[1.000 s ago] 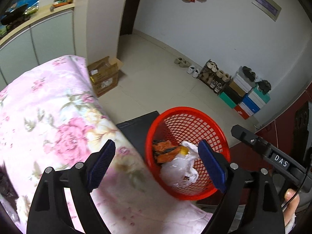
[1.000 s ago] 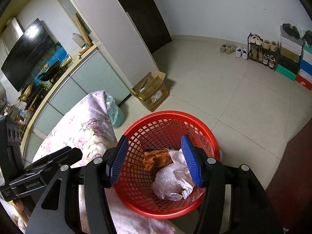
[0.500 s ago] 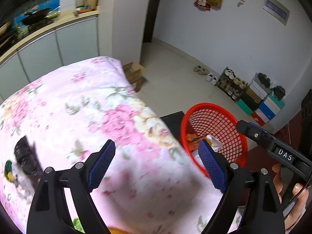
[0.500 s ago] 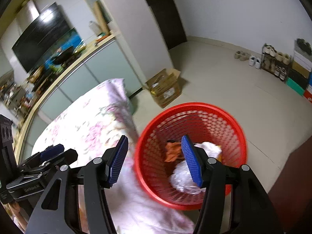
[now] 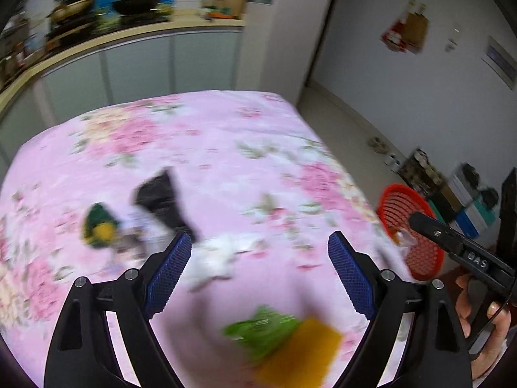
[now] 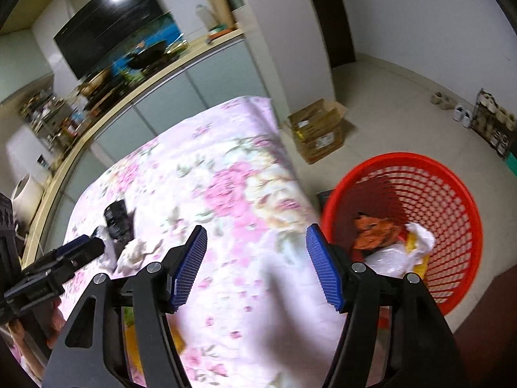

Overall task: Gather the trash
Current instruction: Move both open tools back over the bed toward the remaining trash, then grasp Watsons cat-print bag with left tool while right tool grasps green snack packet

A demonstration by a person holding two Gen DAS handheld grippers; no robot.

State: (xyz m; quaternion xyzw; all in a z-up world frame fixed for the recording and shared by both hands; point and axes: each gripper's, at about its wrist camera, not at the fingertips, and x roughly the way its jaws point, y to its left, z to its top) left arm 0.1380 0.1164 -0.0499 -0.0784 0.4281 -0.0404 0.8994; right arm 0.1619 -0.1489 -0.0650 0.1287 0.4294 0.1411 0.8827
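My left gripper is open and empty above the pink floral tablecloth. Trash lies on it: a white crumpled tissue between the fingers, a black wrapper, a green and yellow wrapper at the left, and a green and orange packet close below. My right gripper is open and empty over the table's right edge. The red mesh basket stands on the floor to its right, holding an orange wrapper and a white plastic bag. The basket also shows in the left wrist view.
A cardboard box sits on the floor beyond the table's corner. A kitchen counter with cabinets runs behind the table. Shoe racks and boxes line the far wall. The black wrapper and tissue show left of my right gripper.
Both grippers have swung left, away from the basket and over the table. The trash on the cloth has come into view. Both stay open and empty.
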